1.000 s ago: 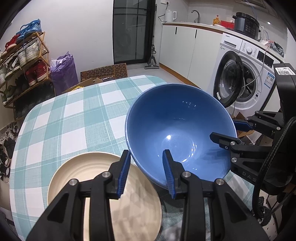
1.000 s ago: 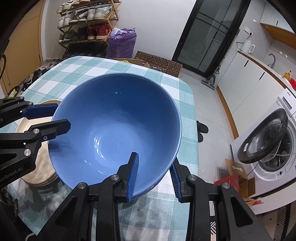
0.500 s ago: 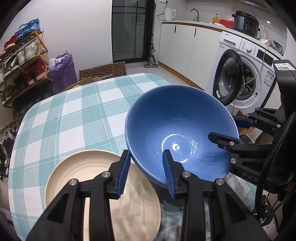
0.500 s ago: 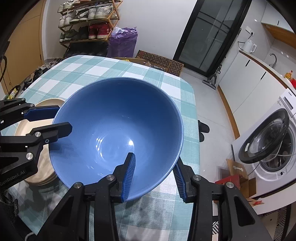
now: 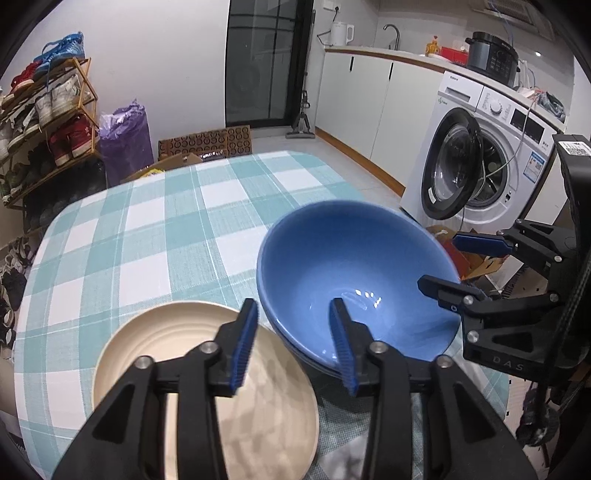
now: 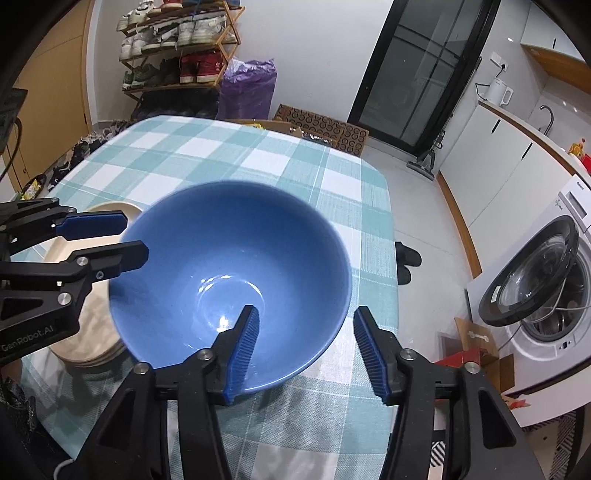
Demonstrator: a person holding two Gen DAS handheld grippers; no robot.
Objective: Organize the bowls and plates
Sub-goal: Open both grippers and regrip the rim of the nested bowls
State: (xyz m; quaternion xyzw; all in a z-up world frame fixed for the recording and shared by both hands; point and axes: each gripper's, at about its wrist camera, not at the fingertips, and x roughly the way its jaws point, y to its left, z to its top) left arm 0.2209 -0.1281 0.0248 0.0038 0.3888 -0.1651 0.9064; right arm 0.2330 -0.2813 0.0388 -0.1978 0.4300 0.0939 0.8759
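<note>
Right claw spreading wide, letting go of blue bowl, now sitting nested on checked surface beside cream plates; left claw hovering open astride bowl's rim.

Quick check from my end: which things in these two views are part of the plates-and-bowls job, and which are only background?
Job:
- blue bowl, apparently nested on a second blue bowl
- stack of cream plates
- left hand-held gripper, open
- right hand-held gripper, open around the bowl's rim
- checked table

Background:
- washing machine, door open
- shoe rack
- purple bag
- kettle
</note>
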